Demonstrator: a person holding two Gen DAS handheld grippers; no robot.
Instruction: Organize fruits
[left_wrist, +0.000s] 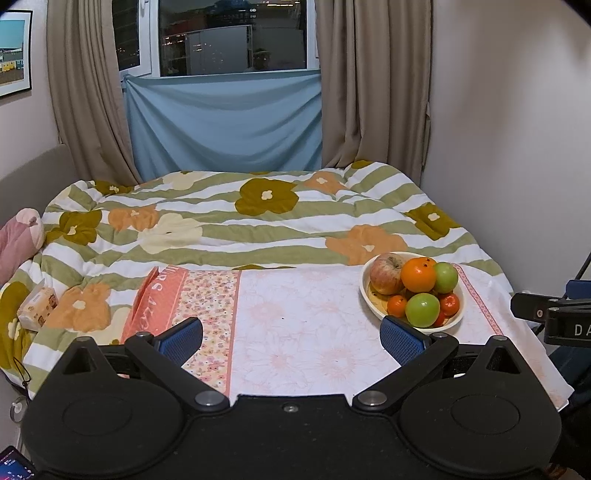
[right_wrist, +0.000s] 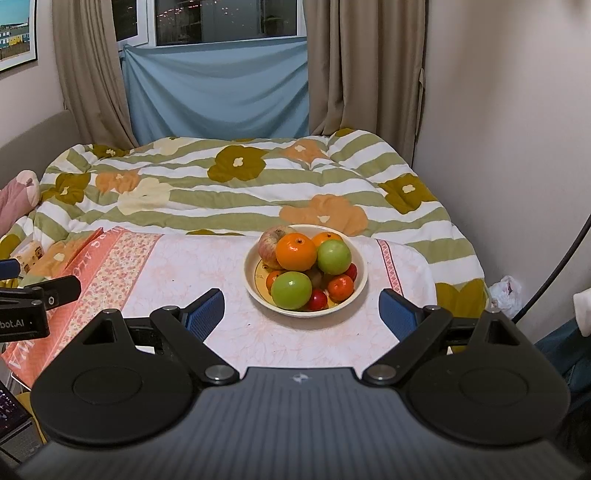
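Observation:
A cream bowl (right_wrist: 255, 291) stands on the pink floral tablecloth (right_wrist: 207, 266), piled with fruit: a red-yellow apple (right_wrist: 267, 243), a big orange (right_wrist: 295, 253), two green apples (right_wrist: 291, 290), small tangerines (right_wrist: 340, 288) and a small red fruit (right_wrist: 317, 299). My right gripper (right_wrist: 301, 314) is open and empty, just in front of the bowl. My left gripper (left_wrist: 291, 341) is open and empty over bare cloth; the bowl (left_wrist: 371, 301) lies beyond its right finger (left_wrist: 402, 339).
A bed with a flowered striped quilt (left_wrist: 258, 218) lies behind the table. A tissue pack (left_wrist: 37, 302) rests on it at left. A wall stands at right; curtains and a window are at the back. The left gripper's side (right_wrist: 37, 299) shows at the right view's left edge.

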